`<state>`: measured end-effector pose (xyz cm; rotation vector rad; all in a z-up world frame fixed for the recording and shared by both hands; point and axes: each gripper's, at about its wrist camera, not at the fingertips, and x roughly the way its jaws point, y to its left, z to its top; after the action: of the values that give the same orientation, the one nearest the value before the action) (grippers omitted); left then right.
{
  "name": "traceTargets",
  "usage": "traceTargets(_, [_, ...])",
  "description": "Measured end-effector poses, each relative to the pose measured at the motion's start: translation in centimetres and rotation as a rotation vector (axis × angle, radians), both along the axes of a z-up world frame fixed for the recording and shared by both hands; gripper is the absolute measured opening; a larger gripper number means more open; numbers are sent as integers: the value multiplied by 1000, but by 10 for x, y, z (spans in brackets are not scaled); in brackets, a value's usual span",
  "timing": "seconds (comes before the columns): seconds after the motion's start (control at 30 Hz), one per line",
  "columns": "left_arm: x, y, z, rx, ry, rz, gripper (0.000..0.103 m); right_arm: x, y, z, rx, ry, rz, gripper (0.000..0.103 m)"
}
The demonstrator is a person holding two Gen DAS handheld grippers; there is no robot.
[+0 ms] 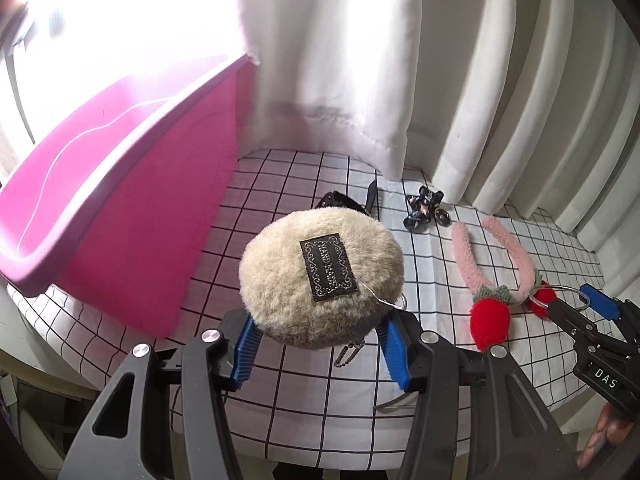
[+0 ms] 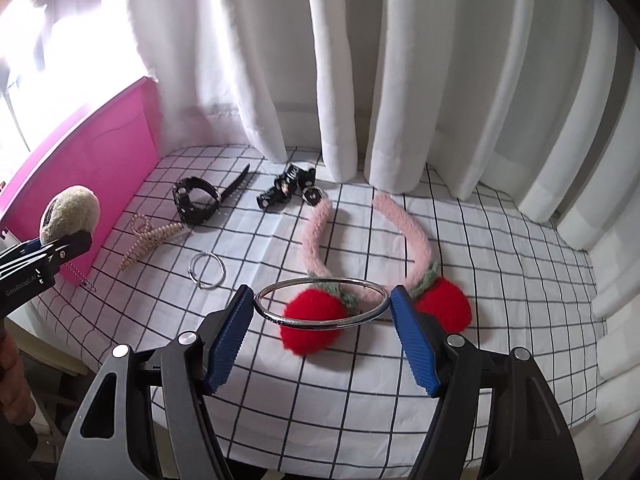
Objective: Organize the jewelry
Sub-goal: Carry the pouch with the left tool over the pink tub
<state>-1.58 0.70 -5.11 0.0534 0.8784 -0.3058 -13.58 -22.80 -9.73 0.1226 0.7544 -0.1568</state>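
Because the fluffy pouch (image 1: 320,288) pinched in the left tongs (image 1: 318,350) is soft and light, a side squeeze works, while the right tongs (image 2: 322,306), above the desk (image 2: 360,380), clamp the hard, slippery silver bangle (image 2: 322,305) by its rim.

In front of me a white tablecloth (image 2: 360,380) with a black grid covers the table. Behind it white curtains (image 2: 400,80) hang in long folds, their hems reaching down to the cloth at the far edge. To my left the curtain gives way to a window (image 1: 100,20) that is washed out by bright daylight, so I cannot make out anything through it. The curtain by the window has a stitched hem (image 1: 340,116).
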Motion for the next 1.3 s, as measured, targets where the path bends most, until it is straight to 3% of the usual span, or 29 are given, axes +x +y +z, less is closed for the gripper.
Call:
traceTargets(0.37, [13, 44, 77, -59, -176, 77, 50, 38, 59, 83, -41, -195, 158, 68])
traceTargets(0.6, [30, 97, 100, -57, -231, 181, 50, 70, 116, 118, -37, -268, 292, 68])
traceTargets(0.97, [68, 176, 92, -20, -204, 330, 50, 134, 215, 152, -47, -313, 505, 68])
traceTargets(1.3, [98, 201, 58, 7, -136, 369, 51, 200, 272, 131, -48, -215, 583, 68])
